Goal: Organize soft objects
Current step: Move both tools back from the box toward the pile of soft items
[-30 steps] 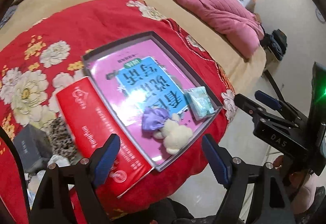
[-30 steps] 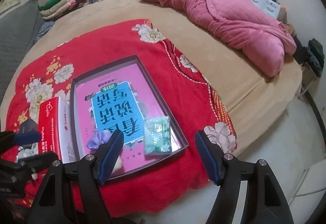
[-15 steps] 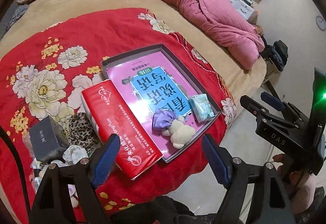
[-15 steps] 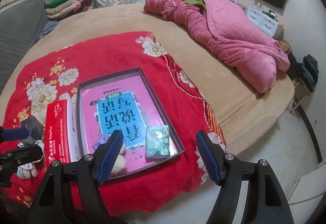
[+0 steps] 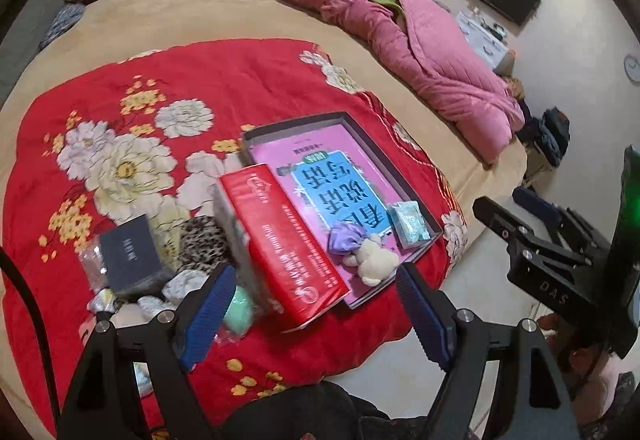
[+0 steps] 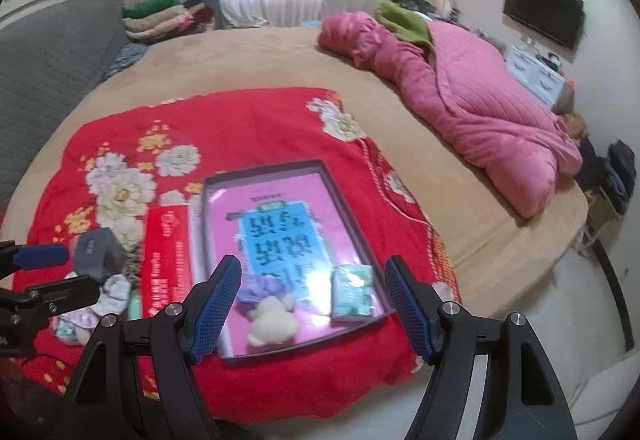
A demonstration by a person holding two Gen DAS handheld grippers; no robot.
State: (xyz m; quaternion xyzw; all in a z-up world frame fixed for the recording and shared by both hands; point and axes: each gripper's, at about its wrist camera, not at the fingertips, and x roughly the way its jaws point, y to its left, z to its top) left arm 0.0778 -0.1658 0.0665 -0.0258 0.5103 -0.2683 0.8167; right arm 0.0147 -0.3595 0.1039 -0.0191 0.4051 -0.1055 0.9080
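Left gripper (image 5: 312, 316) jaws stand wide apart, nothing between them; it hangs above the near edge of the red floral blanket (image 5: 168, 80). Right gripper (image 6: 316, 308) is likewise spread and empty, over the near end of the shallow box lid (image 6: 352, 200).

Task things, left view, clock directions taken from the lid's centre:
- inside the lid, at about 6 o'clock: purple scrunchie (image 5: 346, 238) touching a cream plush toy (image 5: 374, 260); teal tissue pack (image 5: 408, 224) at about 4 o'clock, against the lid's near wall.
- outside the lid, at about 8 o'clock: a loose heap beside the red tissue box (image 5: 280, 240), comprising a leopard-print cloth (image 5: 202, 244), a dark grey box (image 5: 130, 252), pale socks (image 5: 180, 286), and a mint-green soft thing (image 5: 238, 310). Some of the heap is hidden behind the left finger.

Judgement: three soft items are placed; the heap is not yet sorted.

Risks from here:
1. The heap is tangled. A pinch on one sock may drag its neighbour or the cloth along, then drop it off the blanket's near edge onto the floor.
2. The red tissue box leans on the lid's rim. Reaching past it may knock it over onto the scrunchie and plush toy.
3. The lid lies close to the bed edge on soft bedding. A downward push could tilt it and spill its contents.
4. Both grippers are near each other; crossing over to the heap risks a clash.
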